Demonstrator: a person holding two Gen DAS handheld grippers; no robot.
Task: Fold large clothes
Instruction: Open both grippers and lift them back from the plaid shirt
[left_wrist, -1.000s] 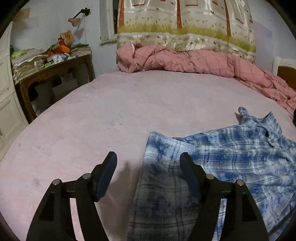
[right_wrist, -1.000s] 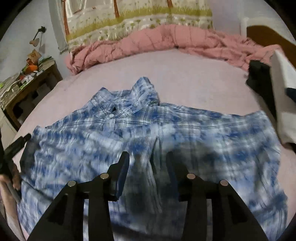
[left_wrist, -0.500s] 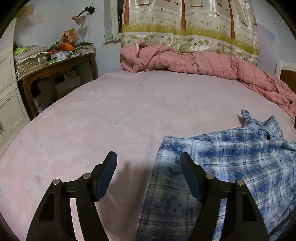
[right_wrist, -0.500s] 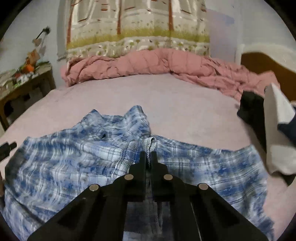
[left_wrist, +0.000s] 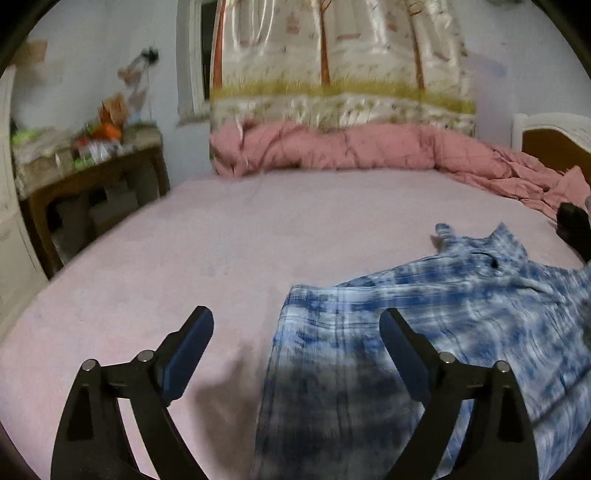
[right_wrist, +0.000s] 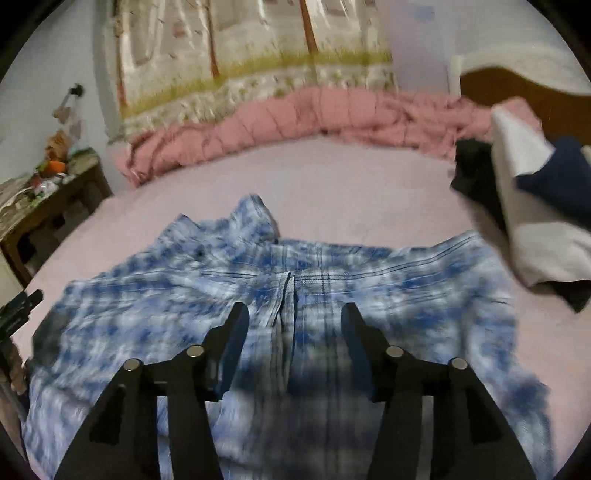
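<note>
A blue and white plaid shirt (right_wrist: 229, 295) lies spread on the pink bed (right_wrist: 332, 192), collar toward the far side. My right gripper (right_wrist: 293, 314) hovers over the shirt's middle placket; its jaws are opening and the pads press on nothing, though a raised fold of fabric stands between them. In the left wrist view the same shirt (left_wrist: 461, 314) fills the lower right. My left gripper (left_wrist: 295, 325) is over the shirt's left edge, its jaws opening wide, with the shirt's edge below them and nothing gripped.
A rumpled pink quilt (left_wrist: 351, 147) runs along the far side under a patterned curtain (left_wrist: 340, 66). A cluttered wooden side table (left_wrist: 88, 166) stands at the left. Folded white, navy and black clothes (right_wrist: 532, 206) are stacked at the bed's right, near a headboard (right_wrist: 517, 85).
The right gripper closed on the shirt's middle fold, then opened and let it drop. The left jaws widened. Both grippers drew back, and more wall and curtain show.
</note>
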